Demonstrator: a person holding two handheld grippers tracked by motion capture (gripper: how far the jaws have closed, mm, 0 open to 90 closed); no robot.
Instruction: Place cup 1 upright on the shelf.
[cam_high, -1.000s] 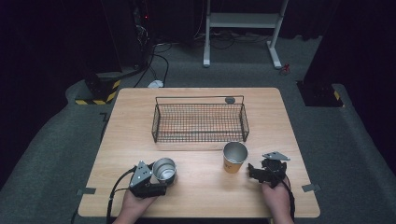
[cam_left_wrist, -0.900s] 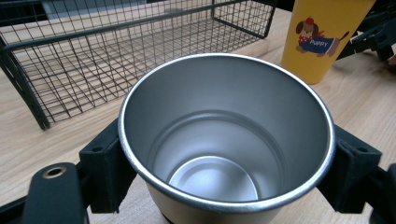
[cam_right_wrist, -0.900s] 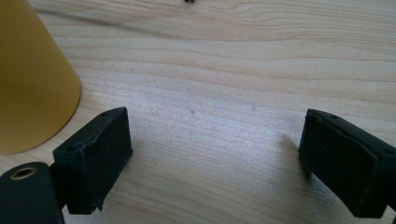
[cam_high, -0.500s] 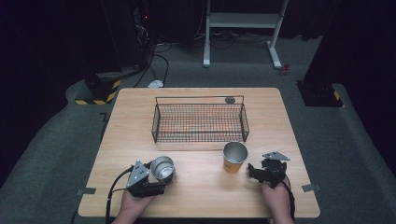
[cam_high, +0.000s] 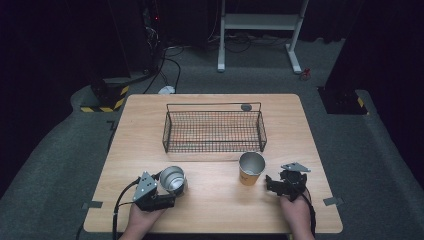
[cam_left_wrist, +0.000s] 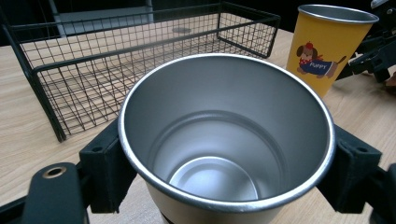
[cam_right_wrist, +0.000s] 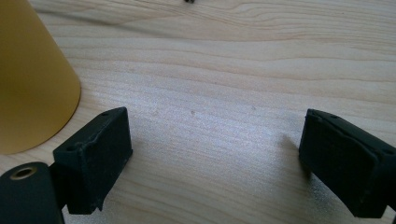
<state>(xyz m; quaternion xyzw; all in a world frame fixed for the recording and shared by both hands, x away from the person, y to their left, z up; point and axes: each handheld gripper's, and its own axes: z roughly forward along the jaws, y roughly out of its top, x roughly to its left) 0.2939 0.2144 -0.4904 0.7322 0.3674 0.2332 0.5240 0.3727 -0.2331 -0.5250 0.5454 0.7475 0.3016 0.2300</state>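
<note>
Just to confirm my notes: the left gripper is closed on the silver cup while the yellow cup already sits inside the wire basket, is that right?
Not quite. The left gripper does clamp the silver cup, but the yellow cup stands on the table in front of the wire basket, as the high view shows.

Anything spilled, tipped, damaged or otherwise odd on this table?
Nothing stands out. The yellow cup stands upright, the steel cup sits empty between the left claw jaws, the wire basket sits square, and no spill shows on the table.
</note>
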